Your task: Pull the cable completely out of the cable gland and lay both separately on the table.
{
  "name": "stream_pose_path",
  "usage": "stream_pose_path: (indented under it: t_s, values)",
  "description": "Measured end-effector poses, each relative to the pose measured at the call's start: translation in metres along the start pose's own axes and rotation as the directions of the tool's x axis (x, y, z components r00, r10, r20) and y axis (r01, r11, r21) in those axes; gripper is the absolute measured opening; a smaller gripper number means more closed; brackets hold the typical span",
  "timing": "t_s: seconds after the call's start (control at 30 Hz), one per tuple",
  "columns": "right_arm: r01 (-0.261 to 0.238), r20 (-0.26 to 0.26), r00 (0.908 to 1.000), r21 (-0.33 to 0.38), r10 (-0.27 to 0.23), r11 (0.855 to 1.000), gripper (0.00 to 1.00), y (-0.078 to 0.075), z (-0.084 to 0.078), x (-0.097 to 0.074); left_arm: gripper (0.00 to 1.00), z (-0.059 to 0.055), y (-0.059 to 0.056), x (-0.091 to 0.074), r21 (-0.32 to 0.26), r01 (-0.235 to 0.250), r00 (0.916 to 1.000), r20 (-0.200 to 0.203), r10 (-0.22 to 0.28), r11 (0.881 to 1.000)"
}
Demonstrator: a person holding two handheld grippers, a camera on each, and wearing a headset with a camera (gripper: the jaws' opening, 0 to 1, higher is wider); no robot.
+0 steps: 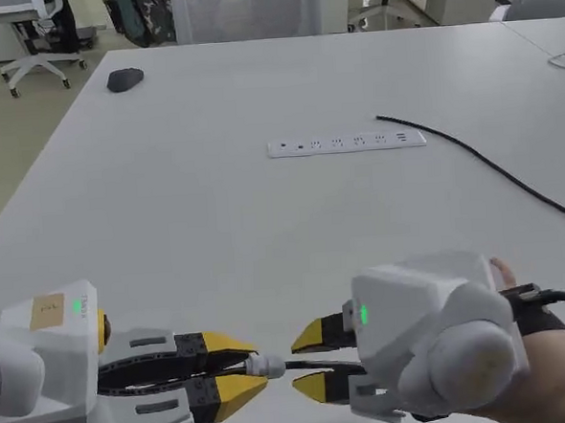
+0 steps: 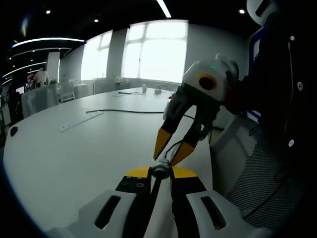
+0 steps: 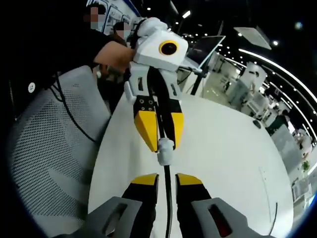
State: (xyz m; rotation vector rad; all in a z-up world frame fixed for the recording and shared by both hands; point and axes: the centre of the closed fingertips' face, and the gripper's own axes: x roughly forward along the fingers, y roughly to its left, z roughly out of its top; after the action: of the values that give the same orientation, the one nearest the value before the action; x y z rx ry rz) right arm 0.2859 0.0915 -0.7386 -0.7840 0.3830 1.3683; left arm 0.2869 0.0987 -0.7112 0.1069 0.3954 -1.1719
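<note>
While the left gripper (image 1: pixel 236 366) is clamping its yellow-tipped jaws on the pale cable gland (image 1: pixel 263 366), the thin black cable (image 1: pixel 316 364) is running out of the gland and passing between the jaws of the right gripper (image 1: pixel 311 361), which are standing slightly apart on either side of it. Both grippers are facing each other tip to tip, just above the near edge of the white table (image 1: pixel 264 222), with the cable seated in the gland. Farther back, a white power strip (image 1: pixel 345 143) is lying flat, a black cord (image 1: pixel 491 165) is trailing off to its right, and a dark mouse (image 1: pixel 125 79) is sitting near the far left corner.
</note>
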Motion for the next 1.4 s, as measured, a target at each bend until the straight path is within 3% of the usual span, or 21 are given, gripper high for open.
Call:
stream_pose_path:
  t_s: [0.13,0.37,0.83,1.13,1.27,1.4]
  values:
    - [-0.007,0.009,0.9999,-0.016,0.007,1.0,0.0,0.003,0.007,0.002,0.15,-0.001,-0.002,-0.002,0.0,-0.006,1.0,0.001,0.006,1.0]
    - [-0.003,-0.005,1.0,-0.001,0.003,1.0,0.0,0.003,0.007,0.002,0.15,-0.002,-0.002,-0.008,-0.012,-0.025,0.9994,0.024,0.025,1.0]
    - [0.048,-0.09,0.9947,-0.008,-0.048,0.999,0.0,-0.017,-0.023,-0.015,0.15,-0.003,0.01,-0.04,-0.003,-0.108,0.9928,0.05,0.108,0.994]
    - [0.038,-0.108,0.9934,-0.004,-0.039,0.999,0.0,-0.02,-0.026,-0.016,0.15,-0.021,0.014,-0.068,-0.058,-0.19,0.9789,0.065,0.194,0.98]
    - [0.028,-0.128,0.9914,-0.021,-0.03,0.999,0.0,-0.021,-0.024,-0.011,0.15,-0.028,0.017,-0.083,-0.081,-0.24,0.9666,0.072,0.246,0.967]
    - [0.028,-0.138,0.9899,-0.02,-0.031,0.999,0.0,-0.028,-0.025,-0.009,0.15,-0.039,0.021,-0.104,-0.131,-0.297,0.9472,0.085,0.309,0.946]
